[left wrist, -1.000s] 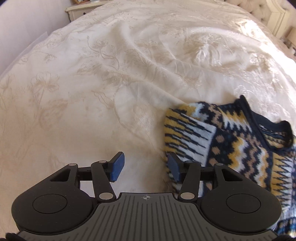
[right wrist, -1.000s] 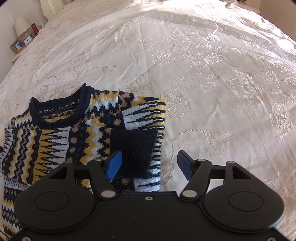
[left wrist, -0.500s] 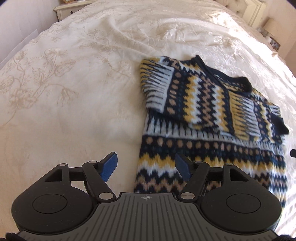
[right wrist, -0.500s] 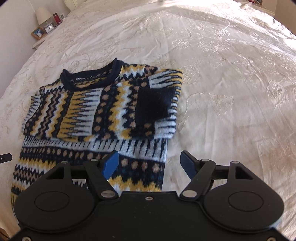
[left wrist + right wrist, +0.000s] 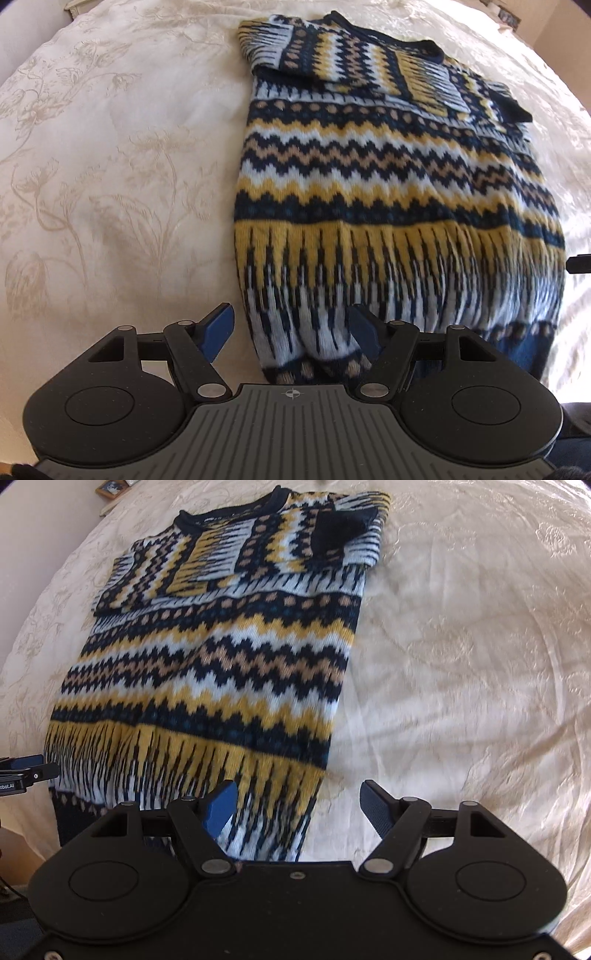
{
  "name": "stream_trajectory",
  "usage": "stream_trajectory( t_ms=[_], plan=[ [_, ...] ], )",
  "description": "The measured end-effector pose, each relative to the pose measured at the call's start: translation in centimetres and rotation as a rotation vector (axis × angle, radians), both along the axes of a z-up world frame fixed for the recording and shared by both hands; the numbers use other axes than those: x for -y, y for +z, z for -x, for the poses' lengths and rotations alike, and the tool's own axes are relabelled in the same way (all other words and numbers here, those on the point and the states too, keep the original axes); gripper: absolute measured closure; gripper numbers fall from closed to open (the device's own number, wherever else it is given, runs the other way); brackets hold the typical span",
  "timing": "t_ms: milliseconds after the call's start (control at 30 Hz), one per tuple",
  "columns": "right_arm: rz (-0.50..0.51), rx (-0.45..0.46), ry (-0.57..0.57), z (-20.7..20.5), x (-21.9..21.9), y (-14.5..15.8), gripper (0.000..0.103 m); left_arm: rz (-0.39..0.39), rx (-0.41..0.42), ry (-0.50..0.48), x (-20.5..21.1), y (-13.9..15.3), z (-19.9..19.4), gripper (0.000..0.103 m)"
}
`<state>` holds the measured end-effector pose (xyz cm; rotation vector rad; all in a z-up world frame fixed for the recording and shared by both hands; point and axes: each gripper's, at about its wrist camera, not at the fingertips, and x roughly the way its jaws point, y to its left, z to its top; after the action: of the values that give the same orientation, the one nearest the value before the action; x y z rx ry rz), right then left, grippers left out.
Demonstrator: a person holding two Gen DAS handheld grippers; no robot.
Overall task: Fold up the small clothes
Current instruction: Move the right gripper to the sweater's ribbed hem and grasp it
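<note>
Both hand-held grippers have pulled back from the collar end to the hem.

Left hand-held gripper and right hand-held gripper, jaws apart and empty, straddle the near corners; the sweater lies on the bed, running lengthwise toward 12 o'clock.

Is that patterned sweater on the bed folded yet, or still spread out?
Partly folded. The sweater has both sleeves turned in across the chest, but the body still lies full length on the bedspread.

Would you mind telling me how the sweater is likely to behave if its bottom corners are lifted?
The sweater is probably floppy: its sleeves already lie folded flat, so it should sag between grips. Its thick knit suggests some weight, and it will likely drag across the bedspread.
</note>
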<state>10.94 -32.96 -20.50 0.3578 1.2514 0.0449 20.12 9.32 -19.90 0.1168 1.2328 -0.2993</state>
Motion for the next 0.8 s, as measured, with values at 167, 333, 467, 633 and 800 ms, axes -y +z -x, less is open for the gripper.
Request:
stream_trajectory(
  t_ms=[167,333,467,633,800],
  plan=[
    [-0.047,-0.033,0.035,1.5,-0.8,-1.1,0.027,0.001,-0.039,-0.015,-0.1,-1.3,1.9,0.035],
    [-0.09,-0.067,0.093,2.1,-2.4,-2.2,0.027,0.022,-0.068,-0.007,-0.1,-2.1,2.6,0.035],
    [-0.103,-0.107,0.154,2.2,-3.7,-3.5,0.027,0.028,-0.078,0.0,0.0,-3.0,2.4,0.035],
    [-0.11,-0.145,0.201,2.1,-5.0,-5.1,0.027,0.046,-0.098,0.023,-0.6,-4.4,2.4,0.025],
    [-0.12,-0.148,0.209,1.9,-5.5,-5.8,0.027,0.061,-0.099,0.033,-0.8,-4.9,2.4,0.024]
  ],
)
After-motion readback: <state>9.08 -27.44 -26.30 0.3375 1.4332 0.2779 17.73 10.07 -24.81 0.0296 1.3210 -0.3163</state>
